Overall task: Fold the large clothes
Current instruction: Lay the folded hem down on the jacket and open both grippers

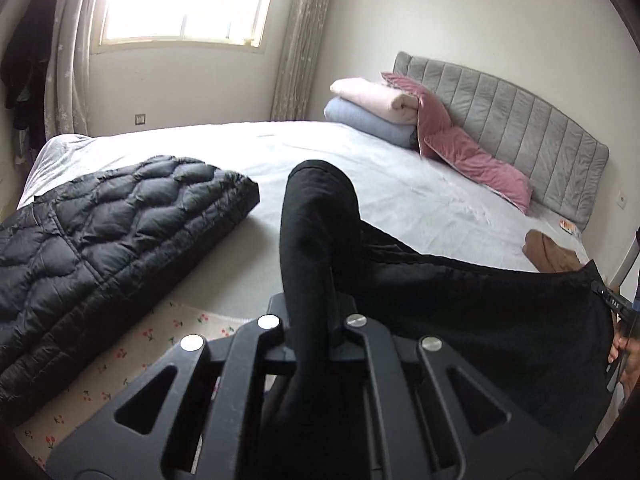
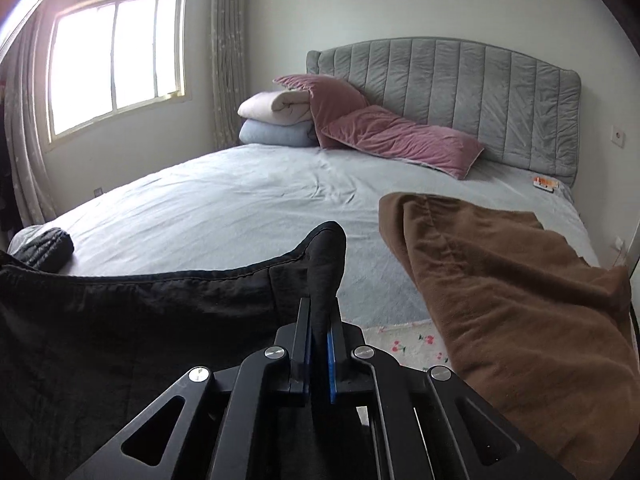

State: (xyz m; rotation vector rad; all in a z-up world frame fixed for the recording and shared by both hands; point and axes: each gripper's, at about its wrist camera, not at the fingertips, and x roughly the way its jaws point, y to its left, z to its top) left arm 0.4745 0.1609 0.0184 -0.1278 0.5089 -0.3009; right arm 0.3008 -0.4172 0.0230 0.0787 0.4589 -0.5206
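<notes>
Left claw [image 1: 310, 320]: pinching one end of the black garment [image 1: 460, 308].
Right claw [image 2: 320, 332]: pinching its other end.
Garment: stretched between my claws over the bed [image 2: 240, 200].
Progress: unfolded, I judge; quilted jacket [image 1: 100, 224] and brown garment [image 2: 500, 288] wait.

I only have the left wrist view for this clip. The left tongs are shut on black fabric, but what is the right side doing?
Observer: The right tongs are also shut on the black garment, pinching a bunched corner.
Reviewer: That brown lump at my right edge, what is it?
Observer: A brown garment, spread over the bed's near right corner, much larger than your view suggests.
Reviewer: Anything by the headboard I can't make out?
Observer: A small orange and white item lies on the sheet below the headboard; what it is I cannot tell.
</notes>
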